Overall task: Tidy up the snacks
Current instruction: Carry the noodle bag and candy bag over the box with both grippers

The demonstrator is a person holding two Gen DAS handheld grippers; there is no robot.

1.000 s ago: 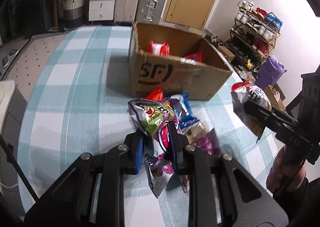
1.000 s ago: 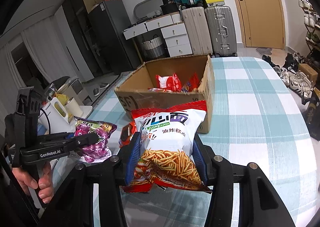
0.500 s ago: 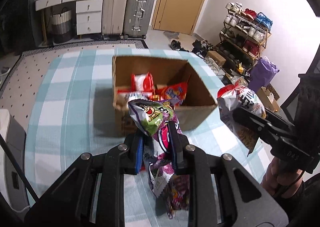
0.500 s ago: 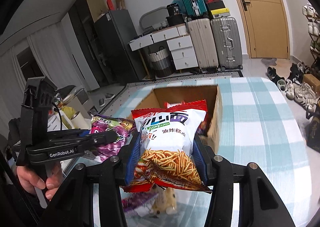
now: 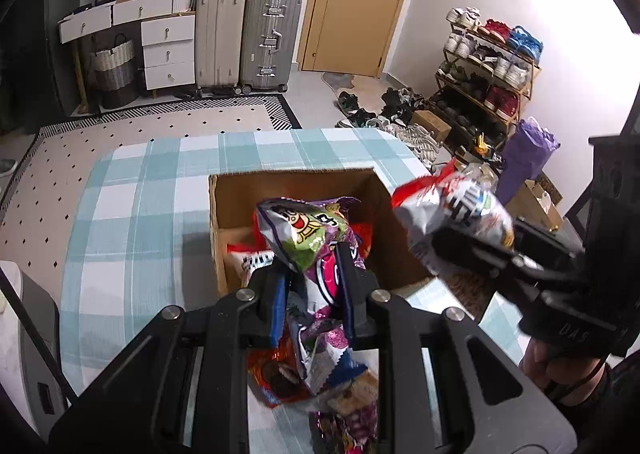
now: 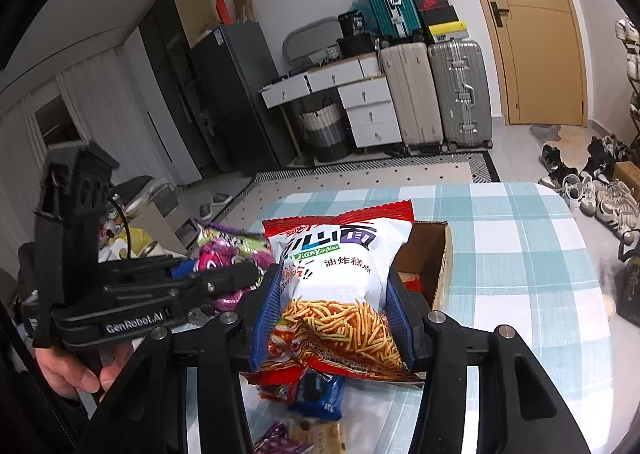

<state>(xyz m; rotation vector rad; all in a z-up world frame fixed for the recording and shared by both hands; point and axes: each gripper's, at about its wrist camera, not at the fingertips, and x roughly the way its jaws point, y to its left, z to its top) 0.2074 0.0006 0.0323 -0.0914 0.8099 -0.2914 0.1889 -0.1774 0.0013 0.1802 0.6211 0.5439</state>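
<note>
My left gripper (image 5: 312, 254) is shut on a purple and green snack bag (image 5: 308, 230) and holds it above the near edge of the open cardboard box (image 5: 224, 222). The box holds red snack packs. My right gripper (image 6: 330, 286) is shut on a white and red bag of fried noodle sticks (image 6: 340, 274), raised above the table beside the box (image 6: 434, 266). The right gripper with its bag also shows in the left wrist view (image 5: 452, 214), and the left gripper in the right wrist view (image 6: 224, 278). Several loose snack packs (image 5: 328, 382) lie on the table below both grippers.
The table wears a teal and white checked cloth (image 5: 152, 198). Loose packs (image 6: 316, 394) lie near its front edge. Suitcases (image 5: 248, 38), white drawers (image 5: 168, 50) and a shoe rack (image 5: 488, 66) stand on the floor beyond.
Both grippers have risen with their bags and moved toward and over the box. The box now sits lower in both views, and the pile of packs has dropped below the fingers.
</note>
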